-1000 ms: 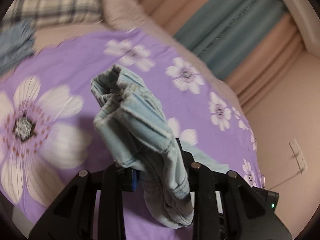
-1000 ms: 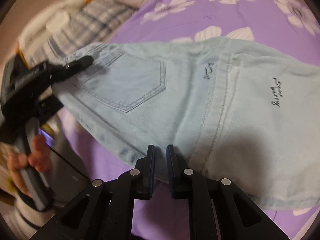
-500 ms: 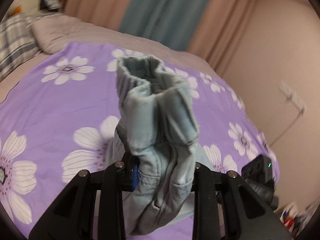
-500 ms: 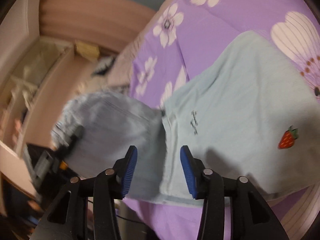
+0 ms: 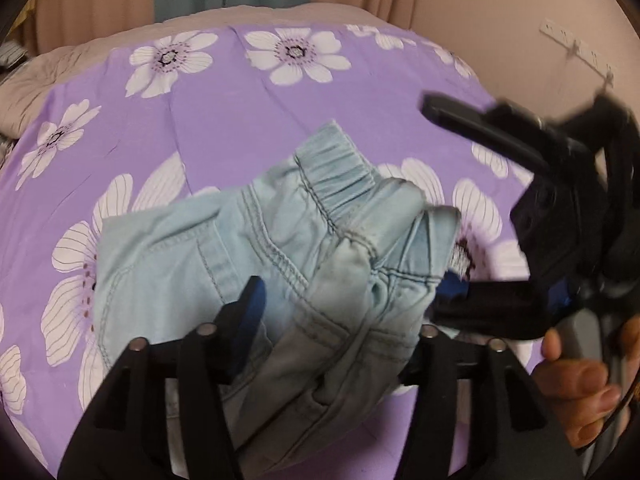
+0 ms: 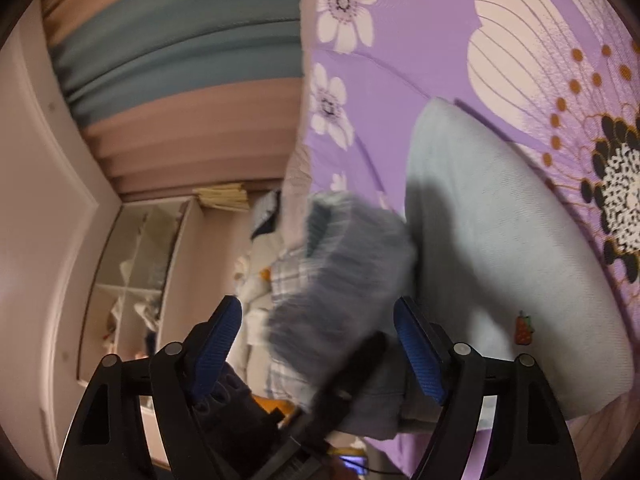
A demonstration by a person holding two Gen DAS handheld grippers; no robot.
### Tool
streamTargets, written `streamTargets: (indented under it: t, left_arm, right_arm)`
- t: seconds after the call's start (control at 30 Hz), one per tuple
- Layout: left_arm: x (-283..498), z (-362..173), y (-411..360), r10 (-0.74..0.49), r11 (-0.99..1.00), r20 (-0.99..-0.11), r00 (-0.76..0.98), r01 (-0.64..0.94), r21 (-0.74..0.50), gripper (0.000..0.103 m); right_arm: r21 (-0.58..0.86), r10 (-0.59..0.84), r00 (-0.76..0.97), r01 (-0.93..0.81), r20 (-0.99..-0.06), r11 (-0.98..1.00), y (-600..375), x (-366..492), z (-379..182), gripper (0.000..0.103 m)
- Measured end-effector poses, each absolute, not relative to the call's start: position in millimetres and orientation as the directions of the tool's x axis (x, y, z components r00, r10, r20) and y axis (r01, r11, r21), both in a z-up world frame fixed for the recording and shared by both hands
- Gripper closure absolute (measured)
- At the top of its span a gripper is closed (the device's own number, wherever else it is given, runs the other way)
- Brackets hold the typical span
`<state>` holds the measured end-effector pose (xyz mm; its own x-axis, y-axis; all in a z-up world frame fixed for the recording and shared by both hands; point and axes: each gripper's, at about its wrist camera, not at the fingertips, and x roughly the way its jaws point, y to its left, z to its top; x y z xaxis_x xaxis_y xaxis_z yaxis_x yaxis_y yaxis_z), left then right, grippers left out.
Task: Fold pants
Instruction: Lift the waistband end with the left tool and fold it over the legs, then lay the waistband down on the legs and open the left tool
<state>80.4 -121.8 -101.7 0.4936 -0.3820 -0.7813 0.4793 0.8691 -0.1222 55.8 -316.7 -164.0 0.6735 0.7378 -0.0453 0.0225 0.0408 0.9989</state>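
Pants [image 5: 280, 248], pale-blue denim with elastic waistband, lay bunched on the floral sheet [image 5: 224, 120] between both just-widened, unclamped grippers: left gripper [image 5: 344, 304], right gripper [image 6: 320, 344].

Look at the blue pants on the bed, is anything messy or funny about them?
Yes. The pants sit on the purple flowered sheet with the elastic waistband end bunched up and crumpled instead of flat. The folded part beside it lies smooth.

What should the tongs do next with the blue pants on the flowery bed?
Probably pull the left tongs back. Their jaws have just been opening, and the pants' bunched waistband sits loose between them, already folded over onto the purple sheet.
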Motion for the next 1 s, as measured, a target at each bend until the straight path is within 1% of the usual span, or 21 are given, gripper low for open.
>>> streamTargets:
  t: [0.03,0.07,0.1,0.13,0.2,0.27,0.37,0.47,0.5,0.57,0.63,0.67,0.7,0.8,0.9,1.0]
  left_arm:
    - [79,-101,-122,-0.388,0.867,-0.779,0.493,0.483,-0.127,0.035]
    - [78,-101,-121,-0.395,0.864,-0.777,0.490,0.485,-0.134,0.020]
    - [77,-100,-118,-0.392,0.867,-0.777,0.492,0.481,-0.133,0.014]
    - [75,-100,-116,-0.386,0.871,-0.776,0.499,0.475,-0.128,0.011]
    - [70,-99,-108,-0.409,0.863,-0.767,0.494,0.482,-0.150,0.011]
    - [66,-97,-95,-0.440,0.856,-0.761,0.478,0.478,-0.195,0.011]
    - [51,-89,-70,-0.480,0.853,-0.735,0.478,0.451,-0.264,0.011]
    - [35,-80,-46,-0.511,0.847,-0.701,0.497,0.428,-0.315,0.011]
    - [31,-79,-37,-0.500,0.857,-0.699,0.512,0.410,-0.312,0.011]
    - [30,-82,-22,-0.462,0.882,-0.713,0.528,0.360,-0.306,0.011]
    - [31,-87,-10,-0.449,0.892,-0.722,0.526,0.314,-0.326,0.011]
    - [32,-90,-3,-0.445,0.895,-0.726,0.524,0.288,-0.341,0.011]
    - [33,-93,3,-0.442,0.897,-0.731,0.520,0.262,-0.356,0.011]
    - [34,-96,14,-0.424,0.905,-0.739,0.523,0.218,-0.365,0.011]
    - [32,-93,18,-0.419,0.907,-0.734,0.534,0.210,-0.365,0.011]
    - [31,-92,18,-0.420,0.907,-0.729,0.541,0.212,-0.364,0.011]
  right_arm:
    - [0.998,0.740,0.669,0.026,-0.064,0.062,-317,55,-162,0.024]
    - [0.995,0.741,0.666,0.033,-0.090,0.091,-315,57,-160,0.024]
    - [0.992,0.737,0.666,0.040,-0.118,0.123,-316,59,-158,0.024]
    - [0.989,0.733,0.666,0.045,-0.137,0.144,-315,60,-157,0.024]
    - [0.978,0.727,0.660,0.063,-0.189,0.197,-310,66,-153,0.024]
    - [0.970,0.724,0.654,0.065,-0.219,0.235,-310,64,-151,0.024]
    - [0.935,0.709,0.630,0.078,-0.316,0.347,-306,64,-145,0.024]
    - [0.871,0.667,0.602,0.101,-0.438,0.481,-300,62,-144,0.024]
    - [0.846,0.648,0.590,0.117,-0.481,0.521,-298,62,-146,0.024]
    - [0.822,0.630,0.585,0.121,-0.511,0.556,-295,64,-151,0.025]
    - [0.755,0.568,0.584,0.124,-0.580,0.644,-290,66,-151,0.038]
    - [0.716,0.533,0.585,0.122,-0.611,0.687,-288,67,-151,0.052]
    - [0.672,0.496,0.587,0.115,-0.640,0.732,-285,68,-151,0.063]
    - [0.637,0.468,0.610,0.079,-0.640,0.767,-283,65,-146,0.069]
    - [0.629,0.459,0.645,0.043,-0.611,0.776,-285,64,-131,0.071]
    - [0.627,0.423,0.691,0.055,-0.586,0.777,-301,62,-120,0.071]
